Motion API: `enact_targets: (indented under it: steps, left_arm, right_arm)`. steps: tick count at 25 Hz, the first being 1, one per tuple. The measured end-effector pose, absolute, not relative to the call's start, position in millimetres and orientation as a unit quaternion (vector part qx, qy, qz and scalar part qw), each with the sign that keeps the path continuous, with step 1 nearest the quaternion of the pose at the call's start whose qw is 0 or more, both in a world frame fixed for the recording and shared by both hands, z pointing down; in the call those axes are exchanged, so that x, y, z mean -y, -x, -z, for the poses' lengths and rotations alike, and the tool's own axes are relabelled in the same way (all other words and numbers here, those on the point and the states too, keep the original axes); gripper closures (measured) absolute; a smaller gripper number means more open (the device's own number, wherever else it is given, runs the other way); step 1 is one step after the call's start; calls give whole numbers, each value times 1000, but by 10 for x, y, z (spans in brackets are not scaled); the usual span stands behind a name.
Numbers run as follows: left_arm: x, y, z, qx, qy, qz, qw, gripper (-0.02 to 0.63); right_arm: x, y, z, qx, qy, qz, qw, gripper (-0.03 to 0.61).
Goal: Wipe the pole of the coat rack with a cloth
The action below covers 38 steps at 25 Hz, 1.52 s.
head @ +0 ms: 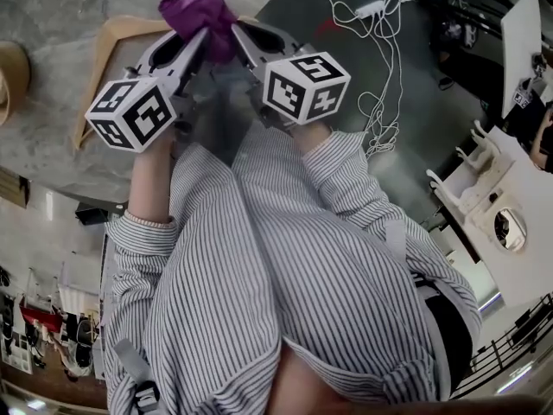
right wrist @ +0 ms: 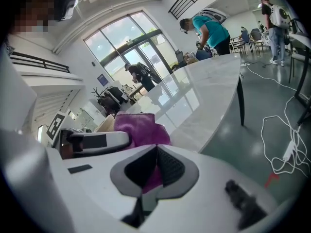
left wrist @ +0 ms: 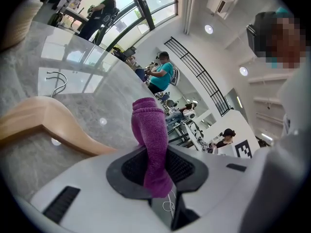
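where the head view looks down, both grippers are raised ahead of a striped shirt [head: 285,284], their tips converging on one purple cloth [head: 199,9].
- left gripper [head: 206,41]: marker cube [head: 131,112] nearest the camera, body angled up and to the right; forearm bare below a turned-back sleeve.
- right gripper [head: 236,36]: marker cube [head: 305,85] nearest the camera, body angled up and to the left; tip just beside the left one.
- cloth: bunched at both tips, held above the edge of a grey marble worktop [head: 52,128].
- wooden hanger [head: 108,37]: lying on the worktop, left of the cloth.
- white cable [head: 380,59]: looped on the dark floor to the right.

left gripper view.
- left gripper [left wrist: 156,165]: jaws closed on the cloth [left wrist: 150,135], a narrow fold of it standing up from between the dark pads and a short end hanging below them.
- hanger [left wrist: 48,120]: on the worktop [left wrist: 112,96], beyond and left of the jaws; its metal hook [left wrist: 58,79] further back.

right gripper view.
- right gripper [right wrist: 155,166]: jaws pressed together, a sliver of cloth [right wrist: 138,127] pinched between the pads, the bulk bunched just past them.
- left gripper [right wrist: 97,141]: touching the same bunch from the left.
- worktop [right wrist: 209,91]: behind the cloth; cable [right wrist: 282,149] on the floor at right.
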<state>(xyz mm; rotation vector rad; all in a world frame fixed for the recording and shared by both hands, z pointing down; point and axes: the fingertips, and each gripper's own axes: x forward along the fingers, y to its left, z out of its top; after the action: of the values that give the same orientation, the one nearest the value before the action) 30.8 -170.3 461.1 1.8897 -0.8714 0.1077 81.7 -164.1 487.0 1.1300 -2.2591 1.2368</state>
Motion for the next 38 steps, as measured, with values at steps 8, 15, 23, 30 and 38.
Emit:
enact_targets:
  steps: [8,15,23,30,38]
  left_arm:
    - [1710,-91,-4604,377,-778,-43,501,515]
    - [1753,203,-4594,400,-767,-38,500,516]
    - [1770,518,-4608,416,-760,-31,499,516]
    - [1794,751,-4642,423,-755,-28,500,515]
    - [1828,979,-4671,431,-749,-26,503,515]
  right_arm:
    - [1649,-604,-4856,800,-378,-430,179,561]
    - [1709,-377,-4834,807,-364,-426,187,561]
    - [1719,-102,-4854,810,-353,-424,197,561]
    - [1747,71,-4850,814,-348,-418,205,561]
    - [1756,229,-4861,816,-341,-415,214,561]
